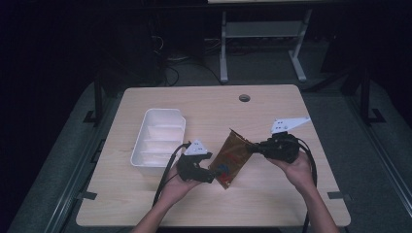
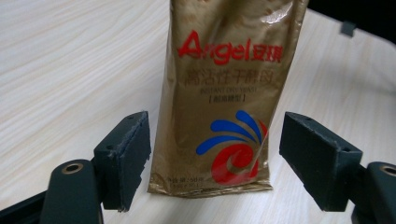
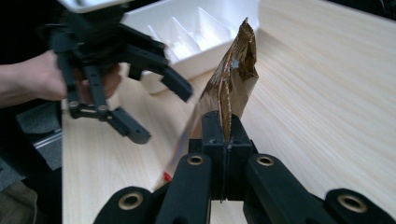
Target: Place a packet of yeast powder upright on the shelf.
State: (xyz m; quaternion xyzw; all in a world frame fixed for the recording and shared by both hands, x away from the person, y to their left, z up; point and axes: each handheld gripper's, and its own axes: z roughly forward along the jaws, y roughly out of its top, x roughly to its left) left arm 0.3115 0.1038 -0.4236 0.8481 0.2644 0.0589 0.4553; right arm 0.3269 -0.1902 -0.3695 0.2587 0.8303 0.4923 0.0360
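1. Dark room all round from where I'm watching, with a light wood table (image 1: 272,194) lit up in the middle and a white desk frame (image 1: 262,34) on the floor at the far end.
2. On the table's left half I've got a white divided bin (image 1: 158,141), long side running near to far.
3. My gold yeast packet (image 1: 233,158) is just right of that bin, around the table's centre. It's red "Angel" lettering on the front and a blue-and-red swirl near the bottom edge.
4. My right gripper (image 3: 224,135) has its jaws pressed together on the packet's top seam, pinching it edge-on, so the packet slants down and left from there.
5. My left gripper (image 2: 215,154) is at the packet's bottom end with jaws spread wide, one either side. Neither pad is touching it in the left gripper view.
6. Packet's lower edge looks to be resting on the table.
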